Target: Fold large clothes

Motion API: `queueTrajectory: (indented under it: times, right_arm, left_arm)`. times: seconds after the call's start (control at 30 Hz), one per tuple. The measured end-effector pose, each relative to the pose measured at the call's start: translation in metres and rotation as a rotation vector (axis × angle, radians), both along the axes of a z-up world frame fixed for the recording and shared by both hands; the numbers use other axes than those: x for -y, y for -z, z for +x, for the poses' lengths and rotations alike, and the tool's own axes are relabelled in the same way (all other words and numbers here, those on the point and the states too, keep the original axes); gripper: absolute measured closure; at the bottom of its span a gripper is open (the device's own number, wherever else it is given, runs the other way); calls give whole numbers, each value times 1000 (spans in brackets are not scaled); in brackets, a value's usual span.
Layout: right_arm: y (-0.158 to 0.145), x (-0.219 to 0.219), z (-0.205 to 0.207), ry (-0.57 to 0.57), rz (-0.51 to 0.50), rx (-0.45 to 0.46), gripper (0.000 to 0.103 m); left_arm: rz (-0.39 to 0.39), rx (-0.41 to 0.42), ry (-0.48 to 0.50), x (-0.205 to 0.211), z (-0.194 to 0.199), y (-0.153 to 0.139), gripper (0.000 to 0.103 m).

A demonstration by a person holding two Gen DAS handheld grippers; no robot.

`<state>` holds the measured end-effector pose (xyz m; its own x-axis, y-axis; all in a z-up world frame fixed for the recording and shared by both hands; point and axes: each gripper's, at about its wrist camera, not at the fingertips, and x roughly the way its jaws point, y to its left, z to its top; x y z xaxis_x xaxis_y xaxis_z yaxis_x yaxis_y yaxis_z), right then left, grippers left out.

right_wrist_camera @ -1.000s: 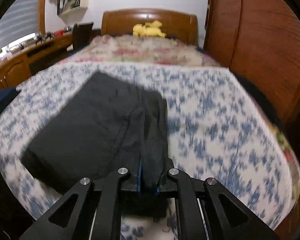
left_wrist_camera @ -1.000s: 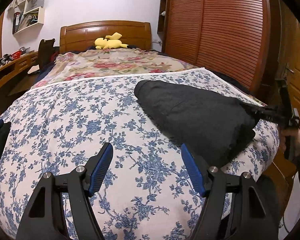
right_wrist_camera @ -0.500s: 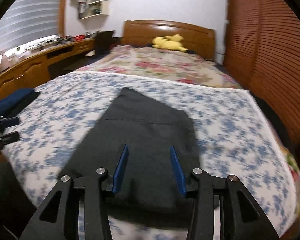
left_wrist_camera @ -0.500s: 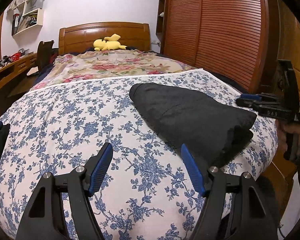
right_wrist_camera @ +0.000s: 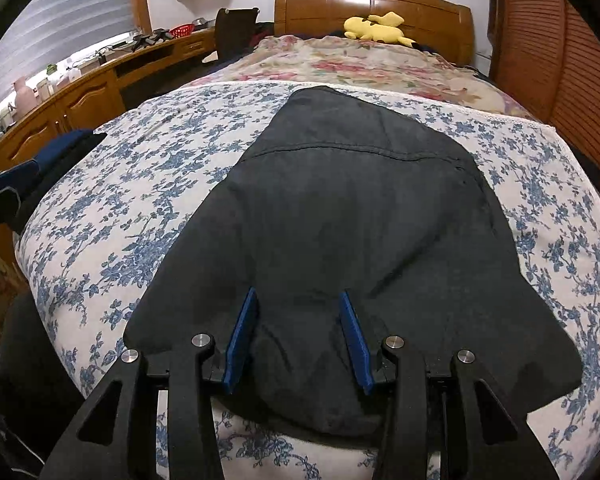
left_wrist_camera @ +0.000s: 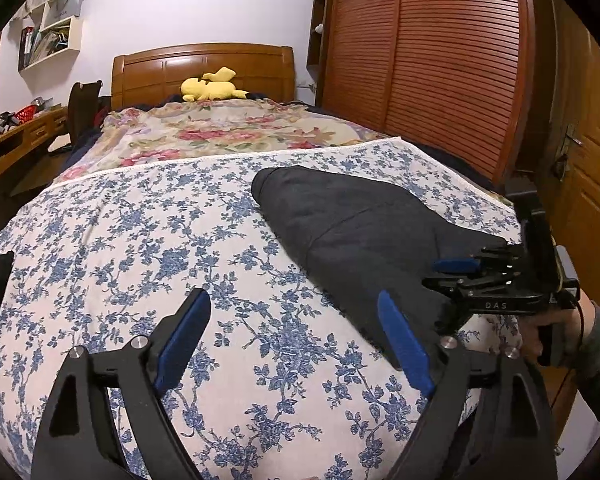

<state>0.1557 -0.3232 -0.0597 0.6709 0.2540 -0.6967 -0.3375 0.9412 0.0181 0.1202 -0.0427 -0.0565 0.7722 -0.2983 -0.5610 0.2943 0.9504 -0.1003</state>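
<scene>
left wrist view: the left gripper [left_wrist_camera: 294, 334], black with blue pads, hangs over the bed's blue-and-white floral sheet [left_wrist_camera: 148, 248] with its two fingers spread wide and nothing between them. to its right lies the folded dark charcoal garment [left_wrist_camera: 352, 232], a flat, thick bundle set on the right half of the sheet, its near end reaching toward the foot edge of the bed. the right gripper [left_wrist_camera: 456, 266] comes in from the right side, held by the person's right hand [left_wrist_camera: 556, 328], and sits at the near right corner of the garment; its blue pads are apart and hold no cloth.

right wrist view: the right gripper [right_wrist_camera: 298, 340] points along the garment [right_wrist_camera: 352, 216], its blue fingers [right_wrist_camera: 242, 338] parted and lying on or just over the near end of the cloth, without pinching any of it. whether they press on the fabric cannot be told. a stitched seam runs across the garment's far part. the sheet [right_wrist_camera: 140, 184] shows on both sides of it.

beyond the sheet lies a cream quilt with red flowers [left_wrist_camera: 220, 132], then a yellow plush toy [left_wrist_camera: 212, 86] against the brown wooden headboard [left_wrist_camera: 160, 68]. a tall slatted wooden wardrobe [left_wrist_camera: 440, 60] stands along the right side of the bed. to the left runs a long wooden desk [right_wrist_camera: 80, 96] with small items on it, and a white wall shelf [left_wrist_camera: 48, 28] hangs above. a dark blue folded cloth [right_wrist_camera: 64, 146] rests at the left edge of the bed.
</scene>
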Motion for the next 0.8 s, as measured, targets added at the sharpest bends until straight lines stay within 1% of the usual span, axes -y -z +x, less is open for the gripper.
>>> queueTrajectory:
  times: [0.03, 0.17, 0.37, 0.5, 0.63, 0.7, 0.8]
  right_arm:
    - [-3, -5, -2, -2, -4, 4, 59]
    - [-17, 4, -24, 19, -12, 41, 58]
    - [-30, 42, -48, 99, -35, 101, 58]
    - [-35, 67, -60, 166, -52, 124, 58]
    - [-24, 80, -56, 220, -58, 102, 53]
    - [-18, 86, -51, 232, -42, 75, 50]
    - [-10, 85, -48, 238, -50, 55, 48]
  left_arm:
    - [0, -1, 2, 1, 1, 0, 17]
    - [-4, -4, 11, 4, 4, 1, 17]
    - [11, -11, 33, 12, 12, 8, 17]
    - [15, -22, 45, 19, 21, 15, 17]
    - [16, -39, 51, 23, 35, 23, 17]
    - [18, -43, 59, 27, 41, 26, 17]
    - [16, -51, 72, 32, 54, 29, 17]
